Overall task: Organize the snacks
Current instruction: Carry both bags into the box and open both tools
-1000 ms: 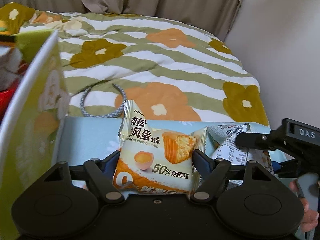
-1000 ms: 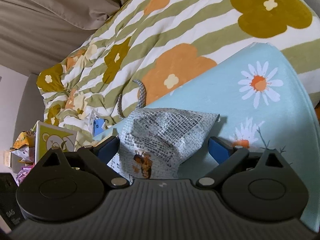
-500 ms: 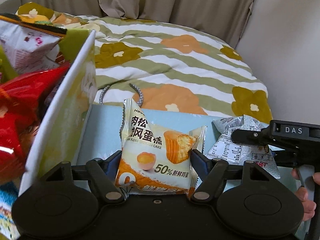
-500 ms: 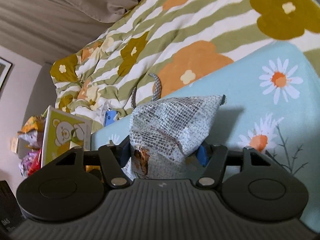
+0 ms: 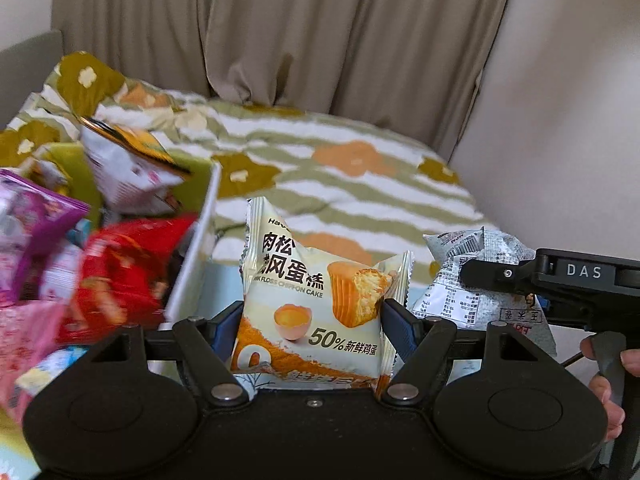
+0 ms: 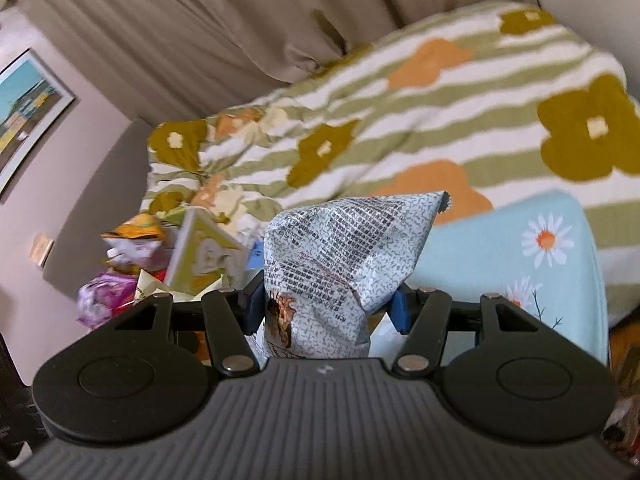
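My left gripper (image 5: 312, 320) is shut on a cream chiffon cake packet (image 5: 316, 300) and holds it up beside the green snack box (image 5: 192, 264). The box holds a red packet (image 5: 120, 276), a purple one (image 5: 28, 232) and a white-orange one (image 5: 128, 164). My right gripper (image 6: 328, 306) is shut on a grey printed snack bag (image 6: 340, 256), lifted off the table. The same bag (image 5: 476, 280) and right gripper show at the right of the left wrist view. The box (image 6: 200, 252) also shows in the right wrist view, left of the bag.
A light blue daisy-print table top (image 6: 500, 248) lies below the grippers. Behind it is a bed with a striped floral quilt (image 5: 340, 176), beige curtains (image 5: 320, 40) and a wall at the right. A framed picture (image 6: 28, 108) hangs at the left.
Both grippers have risen, each with its packet. The right gripper closed on the grey bag. The snack box and its packets have come further into the left wrist view.
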`<action>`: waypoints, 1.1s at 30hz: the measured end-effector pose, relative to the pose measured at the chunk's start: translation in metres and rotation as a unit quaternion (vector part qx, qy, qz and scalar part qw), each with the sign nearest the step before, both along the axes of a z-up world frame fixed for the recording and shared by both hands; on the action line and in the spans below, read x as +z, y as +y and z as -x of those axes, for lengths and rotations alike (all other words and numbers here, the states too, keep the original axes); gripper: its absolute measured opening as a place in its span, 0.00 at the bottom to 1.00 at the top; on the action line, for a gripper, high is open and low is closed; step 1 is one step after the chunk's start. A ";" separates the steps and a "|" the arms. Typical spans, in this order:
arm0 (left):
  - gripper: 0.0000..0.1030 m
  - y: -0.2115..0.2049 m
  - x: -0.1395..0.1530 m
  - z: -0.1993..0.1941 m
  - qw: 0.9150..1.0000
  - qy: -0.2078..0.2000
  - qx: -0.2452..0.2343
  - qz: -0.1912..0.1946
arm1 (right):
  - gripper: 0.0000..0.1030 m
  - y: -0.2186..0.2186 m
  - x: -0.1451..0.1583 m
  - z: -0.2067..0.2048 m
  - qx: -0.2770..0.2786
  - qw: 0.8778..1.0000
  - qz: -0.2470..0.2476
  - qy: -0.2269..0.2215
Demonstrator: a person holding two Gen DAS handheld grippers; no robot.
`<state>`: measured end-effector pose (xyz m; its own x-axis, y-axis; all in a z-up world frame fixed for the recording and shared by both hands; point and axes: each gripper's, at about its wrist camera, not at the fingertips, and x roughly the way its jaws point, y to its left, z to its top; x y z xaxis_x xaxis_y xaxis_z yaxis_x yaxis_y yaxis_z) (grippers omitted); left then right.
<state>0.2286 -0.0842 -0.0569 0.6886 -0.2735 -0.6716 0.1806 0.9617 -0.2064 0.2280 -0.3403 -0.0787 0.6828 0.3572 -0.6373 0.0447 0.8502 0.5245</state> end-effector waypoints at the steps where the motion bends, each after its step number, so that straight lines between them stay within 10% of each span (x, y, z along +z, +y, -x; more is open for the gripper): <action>1: 0.74 0.007 0.008 0.007 1.000 -0.007 0.002 0.003 | 0.72 0.005 0.011 0.004 0.004 1.000 0.005 -0.008; 16: 0.74 0.131 0.068 0.050 0.997 -0.055 0.059 0.005 | 0.72 0.121 0.089 0.044 0.047 0.995 0.020 -0.082; 26: 0.75 0.191 0.045 0.032 0.999 -0.019 0.048 0.007 | 0.72 0.204 0.094 0.043 0.057 0.994 0.035 -0.087; 33: 0.98 0.209 0.021 0.023 0.999 -0.013 0.012 -0.029 | 0.72 0.242 0.085 0.041 0.029 0.995 0.056 -0.083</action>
<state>0.2056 0.1253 -0.0356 0.7121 -0.2171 -0.6677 0.1614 0.9761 -0.1453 0.1872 -0.0979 0.0066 0.7618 0.3323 -0.5561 -0.0854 0.9025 0.4222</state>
